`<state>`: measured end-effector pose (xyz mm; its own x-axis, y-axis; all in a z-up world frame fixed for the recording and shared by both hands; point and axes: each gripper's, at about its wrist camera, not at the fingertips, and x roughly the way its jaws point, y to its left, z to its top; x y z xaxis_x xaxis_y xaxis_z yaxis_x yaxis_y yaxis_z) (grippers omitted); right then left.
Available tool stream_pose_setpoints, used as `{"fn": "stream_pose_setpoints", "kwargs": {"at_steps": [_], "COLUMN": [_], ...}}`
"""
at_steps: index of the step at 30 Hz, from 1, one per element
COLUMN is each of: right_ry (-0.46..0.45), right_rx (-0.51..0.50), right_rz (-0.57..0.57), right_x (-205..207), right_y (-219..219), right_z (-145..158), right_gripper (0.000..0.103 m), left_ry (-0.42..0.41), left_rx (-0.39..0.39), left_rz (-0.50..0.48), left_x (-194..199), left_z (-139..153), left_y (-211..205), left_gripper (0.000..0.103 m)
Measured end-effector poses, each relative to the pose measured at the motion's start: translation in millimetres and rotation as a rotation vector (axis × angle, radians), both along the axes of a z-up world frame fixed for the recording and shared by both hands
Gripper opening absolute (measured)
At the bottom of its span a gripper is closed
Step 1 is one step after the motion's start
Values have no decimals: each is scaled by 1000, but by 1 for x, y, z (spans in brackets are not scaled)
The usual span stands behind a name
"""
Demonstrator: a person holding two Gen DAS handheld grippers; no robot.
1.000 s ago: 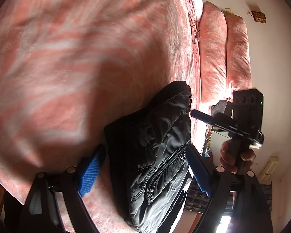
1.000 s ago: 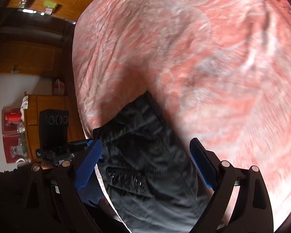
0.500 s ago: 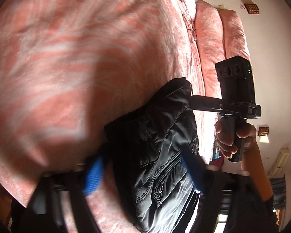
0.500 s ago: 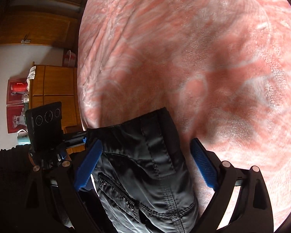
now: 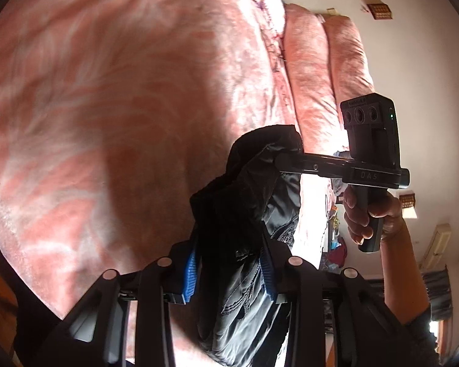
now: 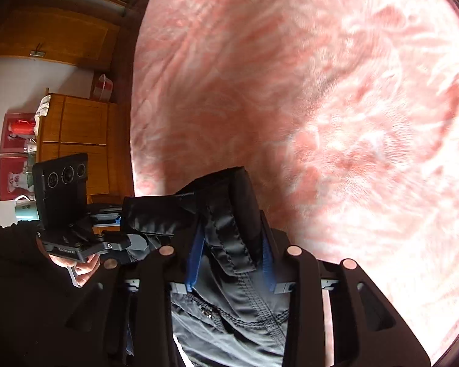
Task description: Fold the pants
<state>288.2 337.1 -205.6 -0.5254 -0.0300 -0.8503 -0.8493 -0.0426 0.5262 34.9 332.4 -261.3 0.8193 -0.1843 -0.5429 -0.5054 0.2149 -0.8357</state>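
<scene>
The black pants hang bunched above a pink patterned bedspread. My left gripper is shut on the pants' waistband end, blue pads pressed on the fabric. The right gripper shows in the left wrist view, clamped on the far corner of the same edge. In the right wrist view my right gripper is shut on the black pants, with zip and stitching visible below. The left gripper shows there, gripping the other corner.
The bedspread fills most of both views. Two pink pillows lie at the bed's head by a white wall. A wooden cabinet with a red item stands beyond the bed's edge.
Both grippers have closed on the pants' upper edge and lifted it off the bedspread. The pants now hang bunched between the two grippers.
</scene>
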Motion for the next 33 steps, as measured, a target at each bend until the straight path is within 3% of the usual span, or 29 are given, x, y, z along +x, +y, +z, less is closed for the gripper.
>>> {"fn": "stream_pose_setpoints", "kwargs": {"at_steps": [15,24,33], "right_ry": [-210,-272,-304], "right_rx": [173,248,293], "right_rz": [-72,-155,-223], "right_x": [0,-3,4], "right_y": [-105,-168,-217], "right_z": [154,202,233], "right_gripper": [23,22,21], "left_ry": [-100,-135,-158], "left_rx": [293,417,509], "left_rz": [-180,-282,-371], "left_x": [23,33,41], "left_z": [139,197,234], "left_y": [-73,-127,-172], "left_gripper": [31,31,31]}}
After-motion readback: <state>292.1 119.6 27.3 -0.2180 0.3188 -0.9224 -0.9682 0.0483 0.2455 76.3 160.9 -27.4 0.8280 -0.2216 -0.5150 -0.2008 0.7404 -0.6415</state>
